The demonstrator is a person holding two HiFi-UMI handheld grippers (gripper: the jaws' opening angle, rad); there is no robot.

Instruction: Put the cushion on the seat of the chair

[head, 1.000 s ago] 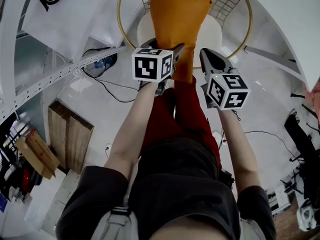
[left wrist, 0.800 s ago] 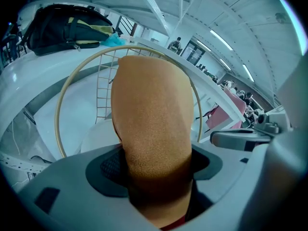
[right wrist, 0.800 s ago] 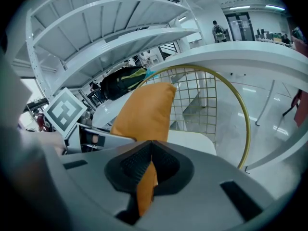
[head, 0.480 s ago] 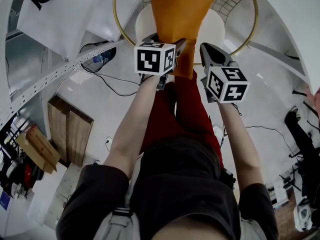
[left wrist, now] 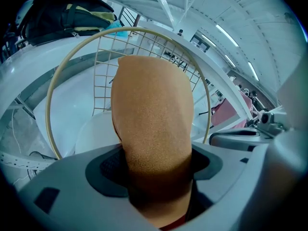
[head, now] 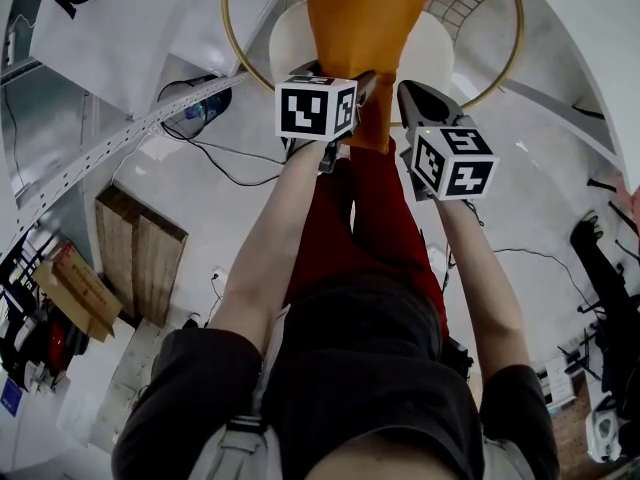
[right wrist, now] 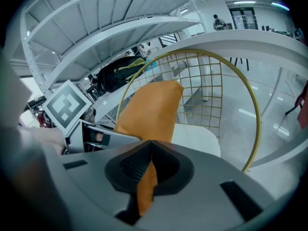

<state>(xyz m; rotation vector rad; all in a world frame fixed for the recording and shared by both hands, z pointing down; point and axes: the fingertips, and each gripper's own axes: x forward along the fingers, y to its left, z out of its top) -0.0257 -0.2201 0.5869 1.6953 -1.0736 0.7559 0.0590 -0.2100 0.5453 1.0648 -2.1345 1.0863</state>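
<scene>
An orange cushion (head: 360, 28) hangs upright over the chair's white seat (head: 288, 43), inside the gold ring frame (head: 238, 63). My left gripper (head: 358, 86) is shut on the cushion's thick lower end, which fills the gap between the jaws in the left gripper view (left wrist: 156, 172). From the right side my right gripper (head: 412, 103) is shut on a thin lower edge of the cushion (right wrist: 149, 170). In the right gripper view the cushion (right wrist: 151, 112) rises in front of the wire-grid back (right wrist: 202, 88), with the seat (right wrist: 197, 136) below it.
The person's red trousers (head: 370, 228) stand close before the chair. Cables (head: 230, 173) trail over the white floor at left, beside a slanted metal rail (head: 110, 148) and a wooden board (head: 140, 268). A black backpack (left wrist: 62, 13) lies on a ledge behind the chair.
Both grippers and the cushion have sunk a little toward the chair seat. The grips on the cushion look unchanged.
</scene>
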